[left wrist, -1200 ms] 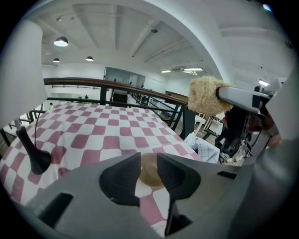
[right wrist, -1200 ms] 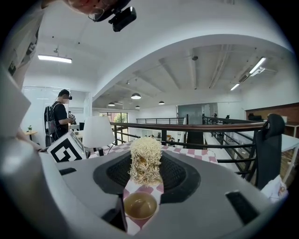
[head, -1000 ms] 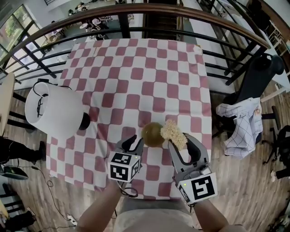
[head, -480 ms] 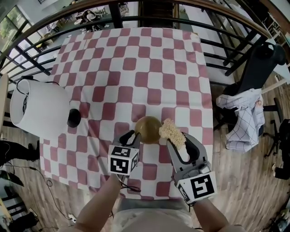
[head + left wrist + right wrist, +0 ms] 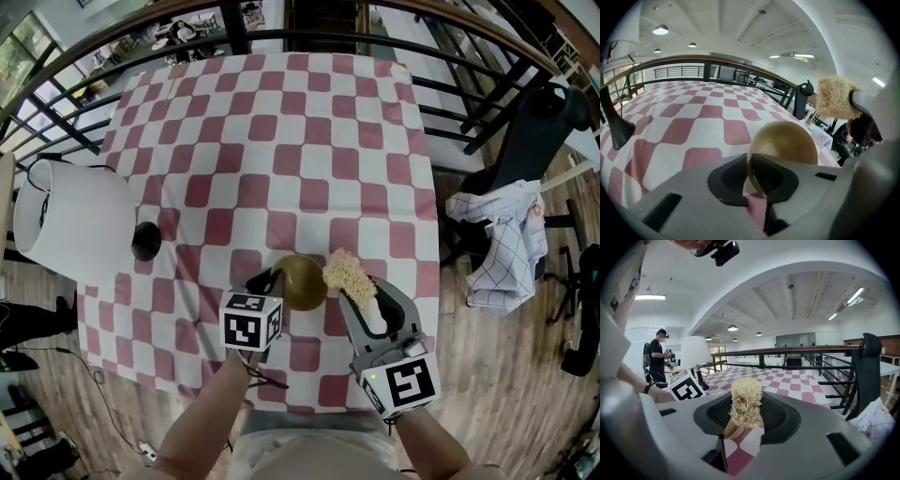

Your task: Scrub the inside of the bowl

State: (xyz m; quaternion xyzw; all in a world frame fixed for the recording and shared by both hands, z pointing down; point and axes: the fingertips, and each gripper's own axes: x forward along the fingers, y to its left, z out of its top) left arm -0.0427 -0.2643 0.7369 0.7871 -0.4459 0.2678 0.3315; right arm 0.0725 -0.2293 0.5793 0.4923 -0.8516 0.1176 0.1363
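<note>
Bowl (image 5: 302, 281) rim pinched in left hand-held gripper (image 5: 270, 281); right hand-held gripper (image 5: 362, 296) grips scrubber (image 5: 349, 274) just beside it.

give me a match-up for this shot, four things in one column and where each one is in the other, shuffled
Things:
1. round golden-brown bowl
2. pale fibrous scrubbing brush
3. white cylindrical lampshade
4. white checked cloth

Places:
A. at the black chair, off the table
B. clamped in the right tool
C. rim gripped by the left tool
D. at the left edge of the red-and-white checked table

Pairs: 1-C, 2-B, 3-D, 4-A
</note>
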